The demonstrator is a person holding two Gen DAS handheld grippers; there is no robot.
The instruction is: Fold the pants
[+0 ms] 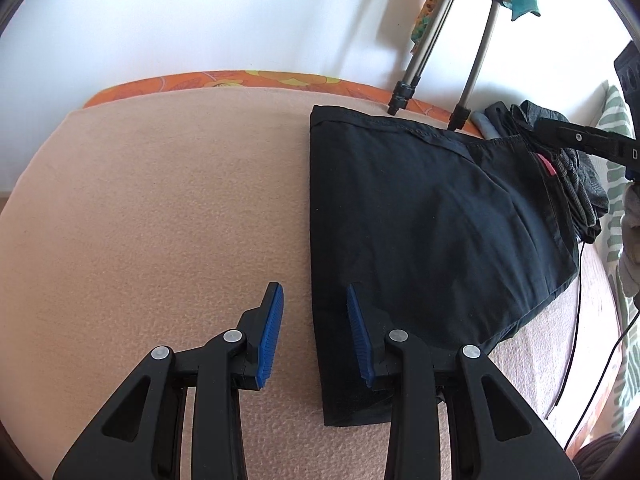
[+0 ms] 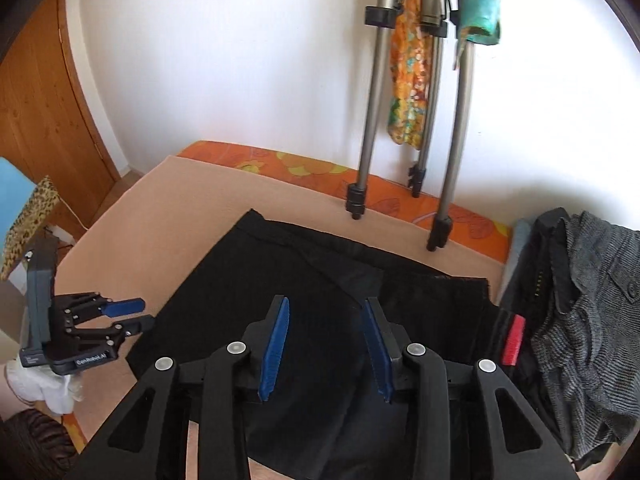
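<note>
Peach blanket (image 1: 160, 200) on bed, white wall (image 2: 240, 60), tripod (image 2: 372, 100), folded black pants (image 1: 420, 220)

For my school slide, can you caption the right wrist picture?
Open right tool above folded black pants on a bed, nothing held.

Left gripper (image 1: 314, 330) angled down, jaws parted, nothing pinched between the blue pads (image 1: 272, 332). Right gripper (image 2: 326, 346) angled down too, jaws apart, pads clear, nothing held. In the right wrist view the left gripper sits at 9 o'clock, white-gloved hand (image 2: 40, 390) behind it.
</note>
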